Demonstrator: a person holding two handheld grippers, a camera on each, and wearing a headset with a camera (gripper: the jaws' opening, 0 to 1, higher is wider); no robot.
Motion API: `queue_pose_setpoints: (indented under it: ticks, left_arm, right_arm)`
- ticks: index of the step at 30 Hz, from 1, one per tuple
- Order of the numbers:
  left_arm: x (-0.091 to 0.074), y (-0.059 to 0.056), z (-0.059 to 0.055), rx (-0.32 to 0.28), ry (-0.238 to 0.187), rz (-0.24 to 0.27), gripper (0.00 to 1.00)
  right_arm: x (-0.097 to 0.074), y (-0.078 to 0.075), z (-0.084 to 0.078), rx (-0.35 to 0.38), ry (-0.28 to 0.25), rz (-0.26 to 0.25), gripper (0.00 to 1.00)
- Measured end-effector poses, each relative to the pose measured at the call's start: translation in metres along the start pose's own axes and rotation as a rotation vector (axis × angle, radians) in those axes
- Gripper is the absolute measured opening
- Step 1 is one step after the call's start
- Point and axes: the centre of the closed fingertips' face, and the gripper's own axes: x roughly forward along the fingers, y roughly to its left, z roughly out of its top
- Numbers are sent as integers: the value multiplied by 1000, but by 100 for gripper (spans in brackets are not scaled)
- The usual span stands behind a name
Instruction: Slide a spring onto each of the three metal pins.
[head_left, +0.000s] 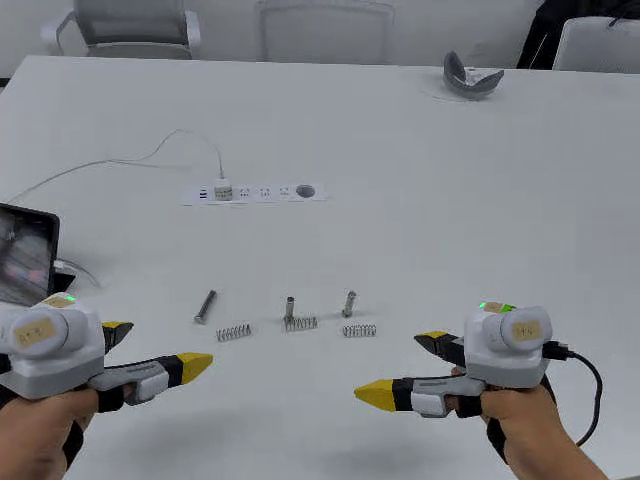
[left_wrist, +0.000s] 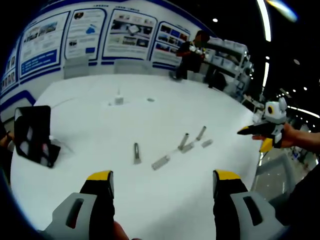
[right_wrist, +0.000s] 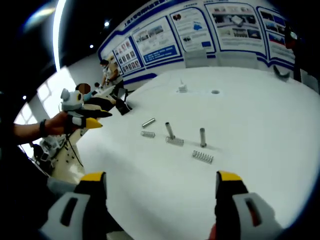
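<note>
Wide open, empty: left claw (head_left: 165, 345), right claw (head_left: 392, 366). On table (head_left: 450, 200): three pins (head_left: 290, 305), three springs (head_left: 300, 323) loose just beside them.

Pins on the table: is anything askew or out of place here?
Yes. The left pin lies on its side, while the middle pin and the right pin stand upright. It would likely need righting before the spring beside it slides on. Nothing else stands out.
</note>
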Motion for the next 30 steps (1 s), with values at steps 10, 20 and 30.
queue_pose_setpoints:
  ticks: [10, 20, 30]
  left_arm:
    - [19, 3, 4, 8, 27, -15, 78]
    - [42, 6, 8, 18, 48, -35, 77]
    - [62, 11, 14, 7, 54, -32, 72]
  right_arm:
    - [-2, 3, -4, 11, -2, -10, 92]
    - [-6, 5, -12, 4, 0, -23, 91]
    - [-8, 3, -17, 31, 1, -23, 92]
